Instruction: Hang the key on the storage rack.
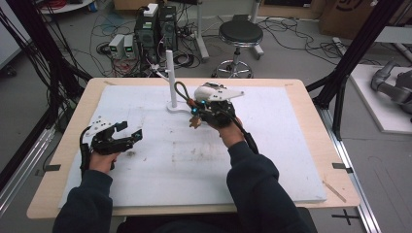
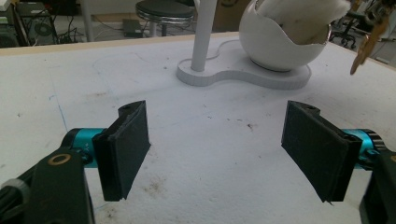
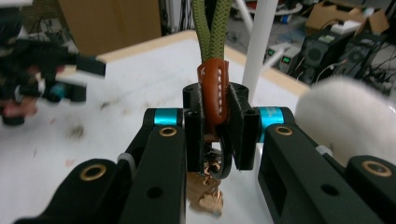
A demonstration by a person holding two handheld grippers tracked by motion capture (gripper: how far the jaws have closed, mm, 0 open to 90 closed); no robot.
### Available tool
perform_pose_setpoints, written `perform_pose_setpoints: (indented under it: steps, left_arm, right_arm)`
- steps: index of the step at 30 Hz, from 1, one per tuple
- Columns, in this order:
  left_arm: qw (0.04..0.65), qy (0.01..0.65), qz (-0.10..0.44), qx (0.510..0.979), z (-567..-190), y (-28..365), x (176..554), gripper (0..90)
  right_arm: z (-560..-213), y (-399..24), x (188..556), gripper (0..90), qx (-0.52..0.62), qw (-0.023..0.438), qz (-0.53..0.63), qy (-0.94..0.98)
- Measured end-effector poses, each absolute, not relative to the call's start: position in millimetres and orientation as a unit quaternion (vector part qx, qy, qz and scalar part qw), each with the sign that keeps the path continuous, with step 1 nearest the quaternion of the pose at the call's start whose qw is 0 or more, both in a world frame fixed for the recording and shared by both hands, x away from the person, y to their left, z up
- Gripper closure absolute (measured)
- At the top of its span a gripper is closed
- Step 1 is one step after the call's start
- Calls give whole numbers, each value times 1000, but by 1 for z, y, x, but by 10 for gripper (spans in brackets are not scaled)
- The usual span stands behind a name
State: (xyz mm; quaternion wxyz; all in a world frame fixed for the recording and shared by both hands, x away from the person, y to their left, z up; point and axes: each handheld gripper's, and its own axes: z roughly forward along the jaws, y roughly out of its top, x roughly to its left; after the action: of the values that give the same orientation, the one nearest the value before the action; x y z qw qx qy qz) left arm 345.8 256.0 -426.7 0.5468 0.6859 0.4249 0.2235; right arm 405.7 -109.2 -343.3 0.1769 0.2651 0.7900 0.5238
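Brown leather tab (image 3: 213, 88) of a keychain w/ green cord loop (image 3: 212, 28) sits clamped between the right gripper (image 3: 215, 126) jaws, keys (image 3: 205, 191) dangling below. In the high view the right gripper (image 1: 203, 112) is lifted over the worktop (image 1: 301, 97) centre, forearm reaching fwd from the bottom edge, cord loop (image 1: 181, 91) just beside the white post stand (image 1: 170, 77); keys (image 1: 195, 121) hang clear of the white mat (image 1: 160, 160). White bowl (image 2: 280, 42) on the stand base is close by. Plenty of bare mat front and right. Left gripper (image 1: 119, 137) rests low near the mat's left edge, well apart, jaws wide apart, nothing between them.
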Motion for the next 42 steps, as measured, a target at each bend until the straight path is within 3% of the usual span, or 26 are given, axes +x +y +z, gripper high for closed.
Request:
perform_pose_setpoints:
  steps: [15, 24, 35, 42]
  left_arm:
    - [547, 425, 220, 687, -428, 256, 347, 236]
    - [548, 424, 219, 687, -428, 255, 347, 237]
    - [552, 426, 218, 683, -427, 255, 346, 236]
    - [549, 431, 210, 684, -428, 255, 347, 232]
  right_arm:
    - [-333, -51, 449, 788, 310, 208, 490, 787]
    - [-345, -46, 464, 782, 342, 221, 456, 791]
    - [-342, -75, 457, 651, 329, 219, 445, 804]
    - [-338, -117, 446, 467, 323, 219, 471, 791]
